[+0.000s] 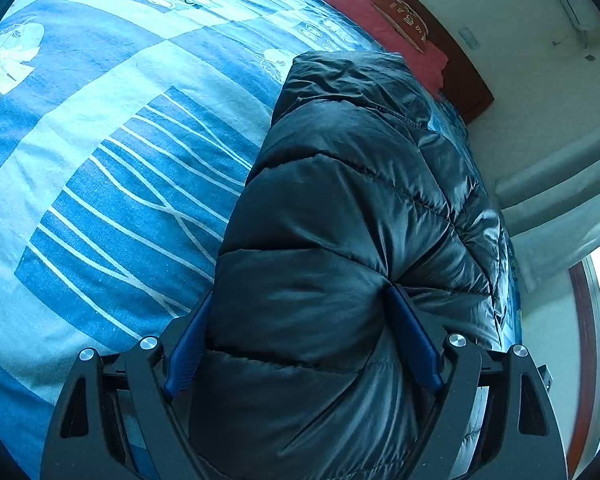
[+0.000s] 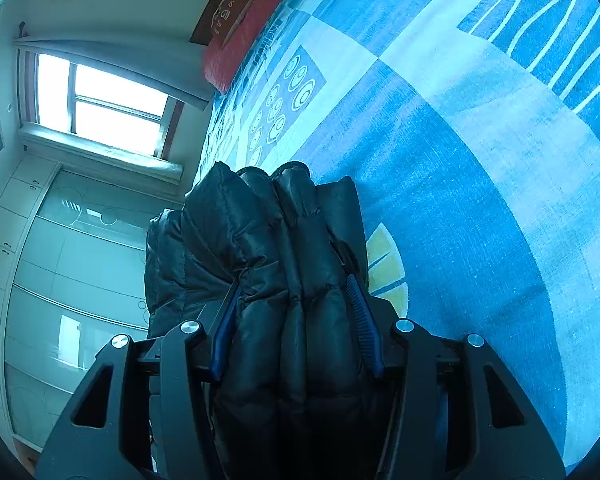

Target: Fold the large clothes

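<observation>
A black quilted puffer jacket [image 1: 340, 184] lies folded along the right side of a bed with a blue patterned cover [image 1: 112, 152]. My left gripper [image 1: 300, 300] is shut on a thick bunch of the jacket, its blue pads pressed into the padding on both sides. In the right wrist view my right gripper [image 2: 292, 284] is shut on several stacked layers of the same jacket [image 2: 268, 232], whose edges bulge up between the fingers. The jacket hides the fingertips in both views.
A red pillow [image 1: 384, 28] and a dark wooden headboard [image 1: 452, 64] are at the far end of the bed. A bright window [image 2: 100, 100] and pale wardrobe doors [image 2: 60, 280] stand beside the bed. The bed cover [image 2: 460, 160] spreads wide to one side.
</observation>
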Available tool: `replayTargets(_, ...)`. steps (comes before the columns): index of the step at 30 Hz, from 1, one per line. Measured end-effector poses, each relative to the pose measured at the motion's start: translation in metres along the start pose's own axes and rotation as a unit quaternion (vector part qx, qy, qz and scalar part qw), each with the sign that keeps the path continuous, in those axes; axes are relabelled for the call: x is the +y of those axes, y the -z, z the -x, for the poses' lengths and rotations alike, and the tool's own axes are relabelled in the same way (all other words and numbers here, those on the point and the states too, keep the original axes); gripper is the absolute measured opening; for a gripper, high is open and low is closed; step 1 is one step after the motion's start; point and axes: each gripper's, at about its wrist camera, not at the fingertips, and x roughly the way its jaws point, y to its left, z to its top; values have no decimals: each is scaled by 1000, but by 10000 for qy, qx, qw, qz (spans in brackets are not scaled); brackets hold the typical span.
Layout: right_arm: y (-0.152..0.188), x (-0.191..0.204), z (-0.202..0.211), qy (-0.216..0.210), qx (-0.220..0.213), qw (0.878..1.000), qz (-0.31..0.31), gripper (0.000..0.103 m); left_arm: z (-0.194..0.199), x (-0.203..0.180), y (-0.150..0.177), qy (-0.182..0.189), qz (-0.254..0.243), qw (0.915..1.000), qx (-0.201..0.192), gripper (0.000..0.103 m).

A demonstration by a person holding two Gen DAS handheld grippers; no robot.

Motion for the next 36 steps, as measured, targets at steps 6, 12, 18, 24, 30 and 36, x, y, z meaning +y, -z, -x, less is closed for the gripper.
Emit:
replayTargets(6, 1, 0, 0, -3, -25, 10000, 25, 49, 1, 0, 2, 34, -17, 10000, -36, 83)
replayTargets(12, 1, 4, 2, 6, -39, 10000, 25, 49, 3, 0, 3, 40, -8, 10000, -20, 83)
replayTargets(18, -1, 4, 5, -111, -39, 9999, -68, 51, 3, 1, 3, 122, 50, 9999, 1, 84)
replayTargets(24, -3, 4, 16, -237, -117, 9996, -129, 59, 8, 5, 2, 308, 83, 9995, 5, 85)
replayTargets(30, 0, 0, 32, -229, -196, 9992, -252, 69, 26, 10, 3, 453, 177, 9988, 37, 85)
replayTargets(36, 2, -10, 50, -317, -344, 9980, -427, 72, 47, 7, 14, 276, -75, 9995, -153, 85)
